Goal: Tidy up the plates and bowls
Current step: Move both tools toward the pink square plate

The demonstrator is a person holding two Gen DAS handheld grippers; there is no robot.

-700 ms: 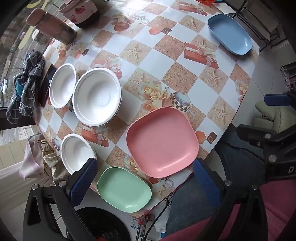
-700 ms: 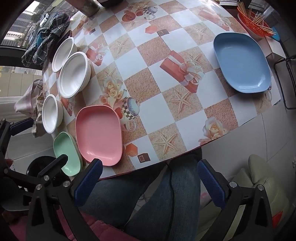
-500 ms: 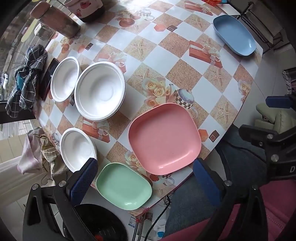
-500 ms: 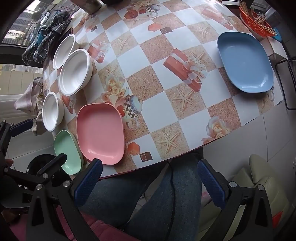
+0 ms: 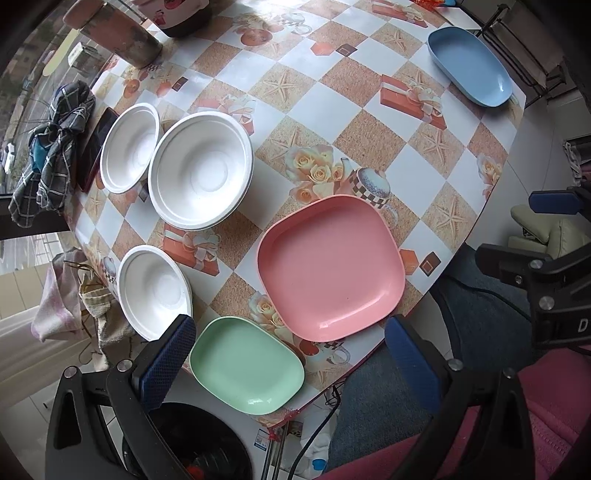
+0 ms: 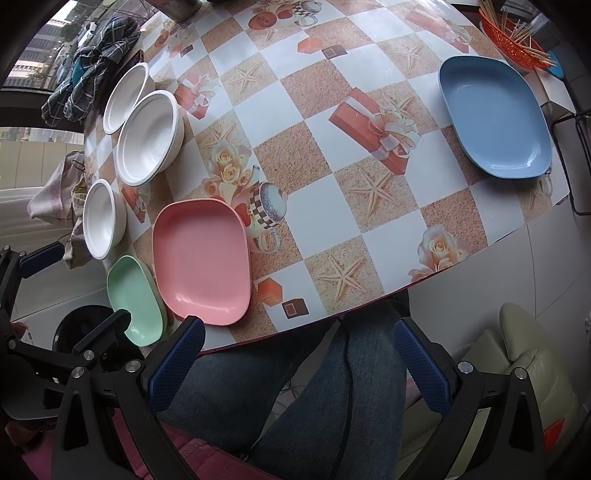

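Observation:
On the patterned table (image 5: 325, 103) lie a pink plate (image 5: 330, 267), a small green plate (image 5: 245, 363), a blue plate (image 5: 469, 64), a large white bowl (image 5: 201, 170) and two small white bowls (image 5: 129, 147) (image 5: 153, 291). My left gripper (image 5: 286, 354) is open and empty, held above the near table edge over the green plate. My right gripper (image 6: 299, 363) is open and empty, held off the table's near edge above the person's lap. In the right wrist view the pink plate (image 6: 201, 260), green plate (image 6: 135, 299) and blue plate (image 6: 495, 114) show too.
A checked cloth (image 5: 51, 147) and a dark phone (image 5: 94, 147) lie at the table's left edge. A brown cylinder (image 5: 114, 33) stands at the back left. An orange basket of sticks (image 6: 513, 40) sits beyond the blue plate. A black bin (image 5: 195, 443) stands below the table.
Both grippers have drifted slightly; the table and dishes appear a little lower and nearer in the views. No dish has moved. Both grippers stay open.

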